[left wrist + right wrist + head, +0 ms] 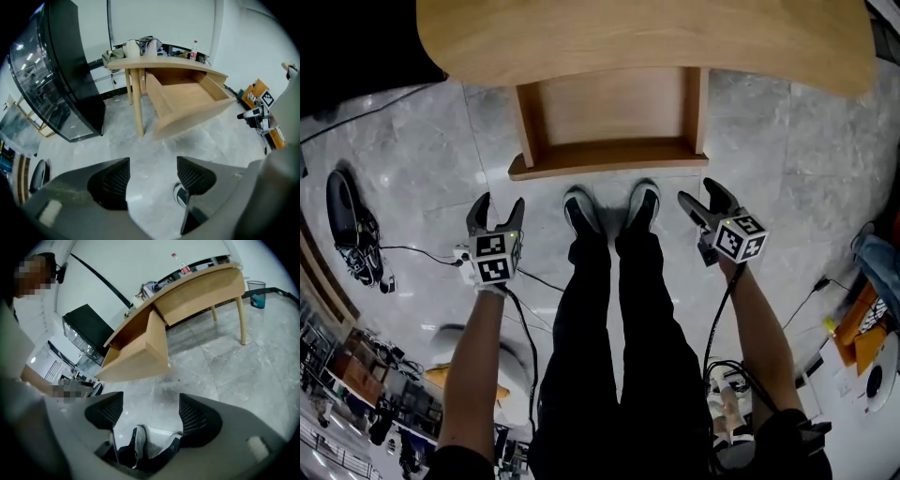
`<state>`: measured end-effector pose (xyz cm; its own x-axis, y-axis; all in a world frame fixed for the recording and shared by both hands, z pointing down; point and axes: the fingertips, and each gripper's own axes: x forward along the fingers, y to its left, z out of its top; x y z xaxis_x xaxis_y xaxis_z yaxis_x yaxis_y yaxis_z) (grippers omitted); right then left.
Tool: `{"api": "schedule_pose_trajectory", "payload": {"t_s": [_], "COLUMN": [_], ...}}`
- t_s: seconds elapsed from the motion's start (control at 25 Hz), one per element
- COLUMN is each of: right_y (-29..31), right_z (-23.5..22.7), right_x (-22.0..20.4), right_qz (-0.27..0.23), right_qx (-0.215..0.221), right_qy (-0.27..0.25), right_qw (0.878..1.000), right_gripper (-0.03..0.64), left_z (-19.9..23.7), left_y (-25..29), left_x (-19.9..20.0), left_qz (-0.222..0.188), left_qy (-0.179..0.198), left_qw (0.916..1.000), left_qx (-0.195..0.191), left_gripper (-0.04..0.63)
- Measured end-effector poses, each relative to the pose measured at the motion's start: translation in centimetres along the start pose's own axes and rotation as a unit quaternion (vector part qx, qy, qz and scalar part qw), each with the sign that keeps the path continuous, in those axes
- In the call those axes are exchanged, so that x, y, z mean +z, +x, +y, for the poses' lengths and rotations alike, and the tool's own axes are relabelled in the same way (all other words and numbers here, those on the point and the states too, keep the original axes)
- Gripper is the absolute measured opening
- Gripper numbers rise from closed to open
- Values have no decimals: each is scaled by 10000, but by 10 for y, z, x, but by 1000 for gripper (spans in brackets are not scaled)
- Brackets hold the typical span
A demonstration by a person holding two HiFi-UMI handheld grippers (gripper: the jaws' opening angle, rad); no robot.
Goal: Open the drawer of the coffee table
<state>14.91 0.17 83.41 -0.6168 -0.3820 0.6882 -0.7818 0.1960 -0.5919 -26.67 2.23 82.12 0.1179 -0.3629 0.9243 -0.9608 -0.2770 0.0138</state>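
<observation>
— Where's the drawer?
— The light wooden coffee table has its shallow wooden drawer pulled out, before the person's black-and-white shoes.
— Grippers?
— Left grey gripper, right grey gripper: jaws apart, empty, short of the drawer.

Drawer rear prob. hidden under tabletop.

Wooden drawer pulled out from coffee table; empty
</observation>
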Motion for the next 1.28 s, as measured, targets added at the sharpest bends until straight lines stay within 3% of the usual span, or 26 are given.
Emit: {"api": "schedule_pose_trajectory", "payload": {"t_s": [0.12, 0.2, 0.32, 0.44, 0.64, 0.84, 0.96, 1.2, 1.28], "right_y": [-49, -80, -125, -166, -226, -305, -347, -410, -428], "right_z": [17, 37, 94, 173, 318, 436, 493, 563, 582], "right_x": [37, 80, 152, 215, 300, 386, 417, 448, 450], "right_qz": [-522, -1070, -1755, -2066, -2504, -3223, -3532, -3993, -4092], "right_qx": [-269, -400, -332, -273, 94, 448, 533, 471, 454], "right_qy": [316, 313, -56, -773, -1610, -2214, -2785, -3586, -3774], "right_qw": [9978, 9930, 9839, 9750, 9546, 9193, 8915, 8425, 8295], "right_gripper": [348, 336, 309, 236, 147, 67, 21, 0, 0], "left_z": [1, -3, -22, -51, -102, -123, -125, -110, -106], "left_y": [-49, -79, -131, -201, -350, -491, -555, -657, -684], "left_x": [2, 25, 90, 176, 317, 400, 427, 455, 457], "left_qz": [45, -151, -787, -1607, -3043, -4044, -4528, -5355, -5534], "left_qy": [-6, -66, -252, -334, -126, 214, 265, 250, 324], "left_qw": [9999, 9996, 9965, 9862, 9485, 9096, 8858, 8405, 8295], "left_qx": [154, 222, 100, -223, -872, -933, -979, -792, -680], "left_gripper": [318, 318, 318, 299, 227, 56, 2, 2, 2]}}
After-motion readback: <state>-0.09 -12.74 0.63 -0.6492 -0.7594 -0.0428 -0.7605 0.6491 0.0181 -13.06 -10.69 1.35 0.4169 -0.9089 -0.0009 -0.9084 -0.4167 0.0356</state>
